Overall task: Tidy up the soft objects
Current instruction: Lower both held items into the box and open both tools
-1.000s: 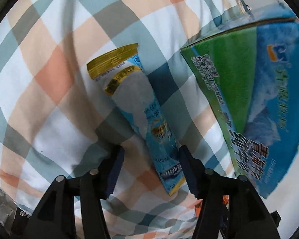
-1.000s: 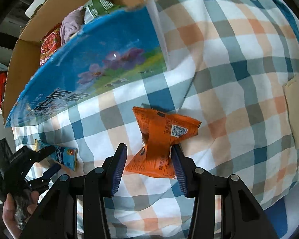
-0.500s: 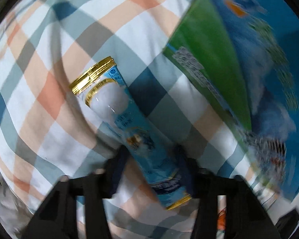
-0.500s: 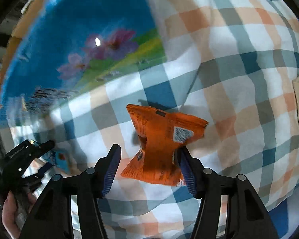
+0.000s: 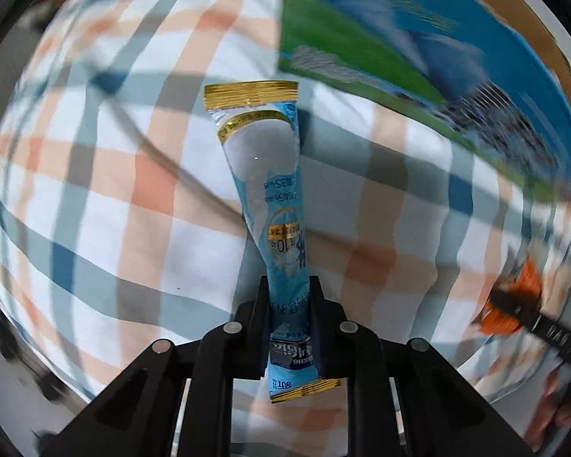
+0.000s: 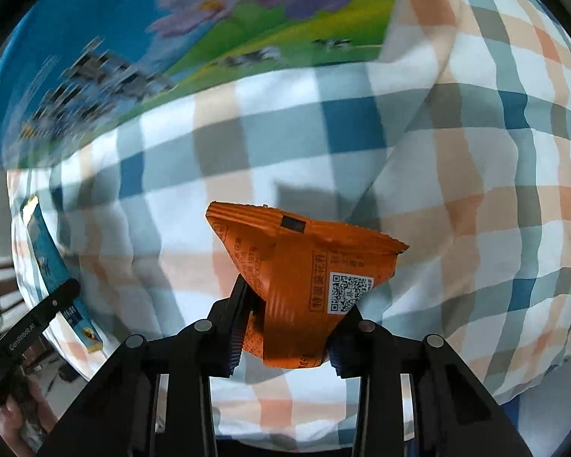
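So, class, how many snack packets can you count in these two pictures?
2. A blue stick packet is gripped in the left gripper, and an orange packet in the right gripper. The box may hide others.

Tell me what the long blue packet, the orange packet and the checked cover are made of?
The long blue stick packet with gold ends looks like glossy plastic film: it shines and pinches thin between the left gripper jaws. The crinkled orange snack packet, squeezed in the right gripper, seems like thin plastic or foil film with crimped edges. The checked orange, blue and white cover looks like soft matte woven cloth; it creases.
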`<state>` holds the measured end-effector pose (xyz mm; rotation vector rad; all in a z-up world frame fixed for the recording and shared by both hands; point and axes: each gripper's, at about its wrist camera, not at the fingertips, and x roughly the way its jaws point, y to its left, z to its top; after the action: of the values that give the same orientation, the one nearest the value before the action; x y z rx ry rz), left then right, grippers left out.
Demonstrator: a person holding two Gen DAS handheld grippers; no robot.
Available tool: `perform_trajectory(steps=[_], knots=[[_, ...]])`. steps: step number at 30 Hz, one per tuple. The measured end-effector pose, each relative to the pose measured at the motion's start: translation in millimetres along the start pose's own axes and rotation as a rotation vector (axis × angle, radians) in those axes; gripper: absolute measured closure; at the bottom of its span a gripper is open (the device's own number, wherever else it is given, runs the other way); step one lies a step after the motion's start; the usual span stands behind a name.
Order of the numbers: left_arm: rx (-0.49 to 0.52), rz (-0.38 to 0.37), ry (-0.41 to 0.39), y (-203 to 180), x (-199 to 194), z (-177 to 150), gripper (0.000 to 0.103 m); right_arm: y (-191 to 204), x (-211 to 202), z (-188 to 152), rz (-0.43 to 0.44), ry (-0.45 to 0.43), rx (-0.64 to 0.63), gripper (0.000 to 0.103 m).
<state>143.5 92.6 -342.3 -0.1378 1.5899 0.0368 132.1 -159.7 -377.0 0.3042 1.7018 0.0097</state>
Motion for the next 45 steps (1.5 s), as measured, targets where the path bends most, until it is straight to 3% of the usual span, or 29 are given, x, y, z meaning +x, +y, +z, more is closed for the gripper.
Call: perform_trajectory(steps=[5, 12, 18, 26, 31, 36, 45], knots=[[0.128, 0.026, -0.08, -29.0, -29.1, -2.8, 0.089, 8.9, -21.6, -8.9, 0.031, -0.021, -0.033, 0.069], [0.247, -0.003, -0.201, -73.2, -86.4, -3.6, 0.089, 18.5, -81.5, -15.2, 0.064, -0.119, -0.084, 0.07], [0.276, -0.058, -0.288, -81.3, -134.9, 3.0, 0.089, 30.7, -141.1, -12.5, 0.119, -0.211, -0.106, 0.07], [0.31, -0.083, -0.409, -91.9, -198.6, 60.9, 0.089, 78.5, -204.0, 19.1, 0.152, -0.338, -0.163, 0.07], [0.306, -0.074, -0.407, -88.4, -198.0, 109.0, 0.089, 99.8, -214.1, 59.4, 0.143, -0.375, -0.179, 0.07], [0.271, -0.061, -0.342, -79.4, -173.3, 157.4, 0.089, 120.0, -199.2, 105.3, 0.126, -0.363, -0.185, 0.07], [0.229, -0.043, -0.167, -66.9, -91.7, 194.9, 0.089, 140.8, -129.5, 152.0, 0.086, -0.256, -0.205, 0.07]])
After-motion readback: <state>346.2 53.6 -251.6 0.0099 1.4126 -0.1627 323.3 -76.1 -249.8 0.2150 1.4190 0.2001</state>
